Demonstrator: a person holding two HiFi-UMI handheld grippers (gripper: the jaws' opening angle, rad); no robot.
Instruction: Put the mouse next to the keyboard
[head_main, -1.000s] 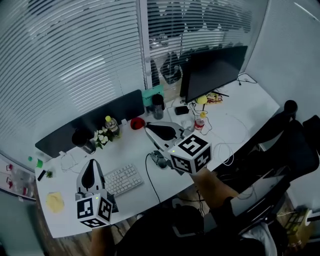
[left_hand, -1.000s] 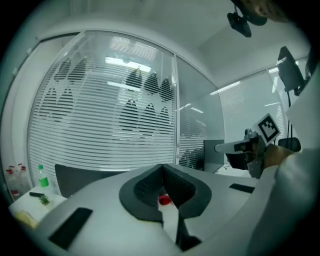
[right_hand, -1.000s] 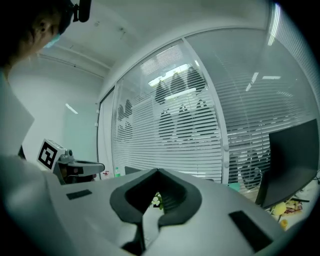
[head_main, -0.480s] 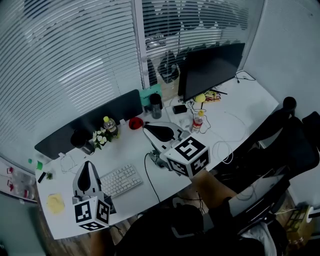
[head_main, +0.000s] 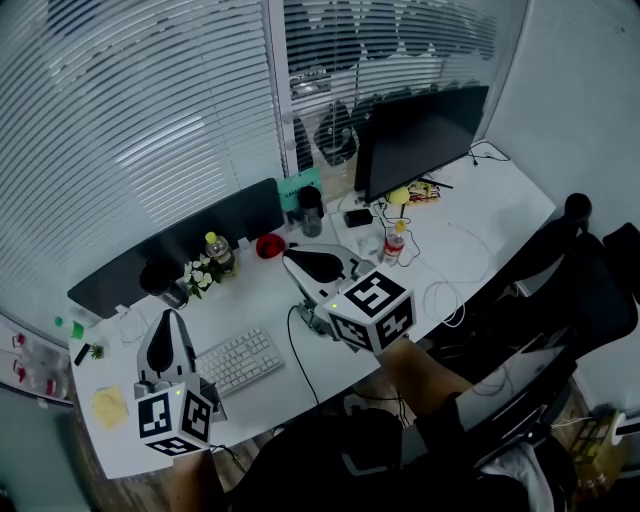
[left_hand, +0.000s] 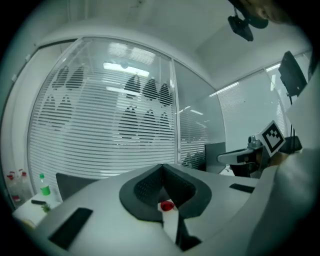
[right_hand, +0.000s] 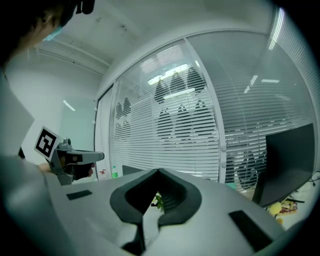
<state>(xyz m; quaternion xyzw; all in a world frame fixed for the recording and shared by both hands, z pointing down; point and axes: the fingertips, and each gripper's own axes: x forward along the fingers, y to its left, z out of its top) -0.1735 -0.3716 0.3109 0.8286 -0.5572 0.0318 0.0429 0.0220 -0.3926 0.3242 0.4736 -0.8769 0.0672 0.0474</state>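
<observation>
Head view, looking steeply down at a white counter (head_main: 480, 225) set against windows with slatted blinds (head_main: 150, 110).

The left gripper (head_main: 168, 318) is at the lower left of the frame, held above the counter's near edge beside a white keyboard (head_main: 238, 360). In the left gripper view its jaws are clenched tip to tip with nothing gripped between them (left_hand: 161, 166); only a small red thing far behind shows through the gap below the tips.

The right gripper (head_main: 288, 256) is at the centre of the frame, its marker cube over the counter's near edge. In the right gripper view its jaws are likewise clenched and empty (right_hand: 158, 171), with a bit of green plant showing behind.

The mouse (head_main: 316, 323) lies on the counter in the lower middle of the frame, to the right of the keyboard and apart from it, partly hidden under the right gripper's body. A dark cable (head_main: 297, 355) runs between mouse and keyboard toward the near edge.

Farther back stand a dark monitor (head_main: 420, 140) at upper right, a bottle with a yellow cap (head_main: 218, 250), small white flowers (head_main: 200, 272) and a red object (head_main: 270, 245).
</observation>
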